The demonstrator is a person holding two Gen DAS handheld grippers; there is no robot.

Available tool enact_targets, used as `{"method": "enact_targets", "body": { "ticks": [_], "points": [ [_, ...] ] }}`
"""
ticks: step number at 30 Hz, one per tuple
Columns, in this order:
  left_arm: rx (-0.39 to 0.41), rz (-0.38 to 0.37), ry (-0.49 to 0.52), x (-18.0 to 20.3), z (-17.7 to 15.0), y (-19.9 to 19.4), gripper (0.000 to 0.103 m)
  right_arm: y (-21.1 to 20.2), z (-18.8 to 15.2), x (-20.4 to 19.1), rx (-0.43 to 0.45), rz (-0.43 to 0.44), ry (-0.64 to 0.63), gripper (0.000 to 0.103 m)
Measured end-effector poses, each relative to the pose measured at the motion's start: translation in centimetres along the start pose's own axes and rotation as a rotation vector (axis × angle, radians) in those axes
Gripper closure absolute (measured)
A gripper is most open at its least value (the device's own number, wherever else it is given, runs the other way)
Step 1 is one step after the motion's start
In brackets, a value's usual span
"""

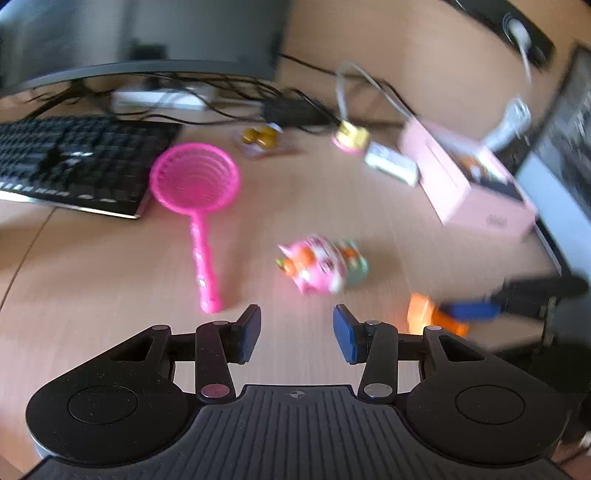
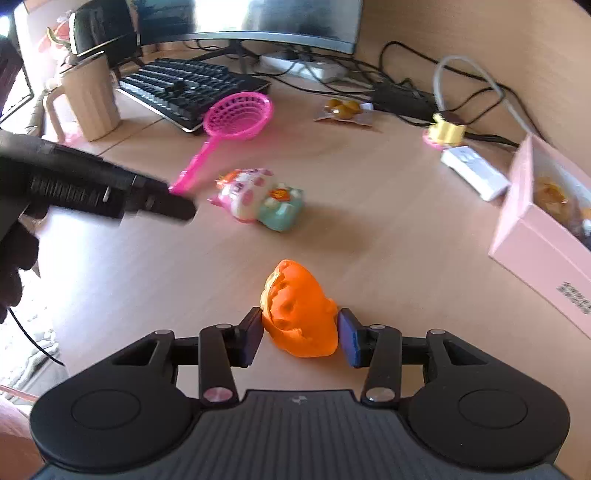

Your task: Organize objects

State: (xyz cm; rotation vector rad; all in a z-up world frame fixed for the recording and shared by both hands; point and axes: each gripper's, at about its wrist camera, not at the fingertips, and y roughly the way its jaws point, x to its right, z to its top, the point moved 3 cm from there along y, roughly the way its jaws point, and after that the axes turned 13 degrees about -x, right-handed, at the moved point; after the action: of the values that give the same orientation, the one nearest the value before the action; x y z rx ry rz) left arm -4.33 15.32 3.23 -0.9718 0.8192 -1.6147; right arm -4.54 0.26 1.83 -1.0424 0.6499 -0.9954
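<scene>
Desk (image 2: pixel 369 229) is light wood, w/ a monitor (image 2: pixel 258 18) and black keyboard (image 2: pixel 192 88) at the back, cables behind. Pink box (image 2: pixel 535 236) sits open at the right edge, some orange and dark items inside; looks like the likely drop spot, tho that's a guess. Beige mug (image 2: pixel 92 107) stands left of the keyboard.

Pink strainer (image 1: pixel 195 181) lies just beside the keyboard, handle pointing toward the cam. Pink-and-teal toy (image 2: pixel 258 199) lies on its side mid-desk, apart from everything. Orange toy (image 2: pixel 299 314) is nearest, on the desk surface, closest to the right tool. Small stuff further back: white packet (image 2: pixel 476 173), yellow tape roll (image 2: pixel 447 133), wrapped snack (image 2: pixel 343 109).

Right gripper (image 2: pixel 300 336) brackets the orange toy: fingers wide, left pad touching or nearly touching its side, right pad just beside it w/ a sliver of gap. Not clamped yet, I judge. Left gripper (image 1: pixel 296 332) hangs over bare desk, fingers spread wide, holding nothing; its view is motion-blurred.

Step in hand: grasp of the orange toy, approach done, squeeze pending. Task looks early, since most items lie loose. Next move calls for closing evenly on the toy; it looks soft and lumpy, so it may squish or roll out, so centre it between the pads first, then lift clear toward the box.
</scene>
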Motion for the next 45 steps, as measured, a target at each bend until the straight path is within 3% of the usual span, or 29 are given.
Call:
{"method": "enact_targets", "body": {
  "ticks": [5,7,9,11,14,22,27,33,45],
  "points": [
    [-0.011,-0.047,0.005,1.2,0.7,1.3,0.056,-0.7,-1.2,1.5,0.000,-0.050,0.034,0.059],
    [0.001,-0.048,0.037,2.0,1.1,1.1,0.056,-1.1,-1.7,2.0,0.006,-0.075,0.041,0.051],
    [0.024,-0.013,0.095,2.9,1.7,0.7,0.056,-1.4,-1.9,2.5,0.022,-0.097,0.050,0.026],
    [0.038,0.048,0.170,3.4,2.4,0.5,0.056,-1.8,-2.2,2.7,0.033,-0.110,0.058,0.021],
    [0.041,0.112,0.264,3.9,3.4,0.5,0.056,-2.0,-2.3,2.9,0.035,-0.117,0.072,0.020],
    [0.003,0.110,0.361,3.7,4.9,1.4,0.056,-2.2,-3.0,3.3,0.035,-0.145,0.118,0.017],
    [-0.022,0.056,0.409,3.1,4.9,2.1,0.056,-2.7,-3.9,4.3,0.033,-0.201,0.158,0.011],
    [-0.046,0.060,0.598,3.1,4.5,3.0,0.054,-2.9,-5.0,5.4,0.019,-0.214,0.209,0.009],
    [-0.035,0.005,0.549,2.7,7.3,4.2,0.052,-3.3,-5.6,3.8,0.015,-0.195,0.183,0.000]
  ]
}}
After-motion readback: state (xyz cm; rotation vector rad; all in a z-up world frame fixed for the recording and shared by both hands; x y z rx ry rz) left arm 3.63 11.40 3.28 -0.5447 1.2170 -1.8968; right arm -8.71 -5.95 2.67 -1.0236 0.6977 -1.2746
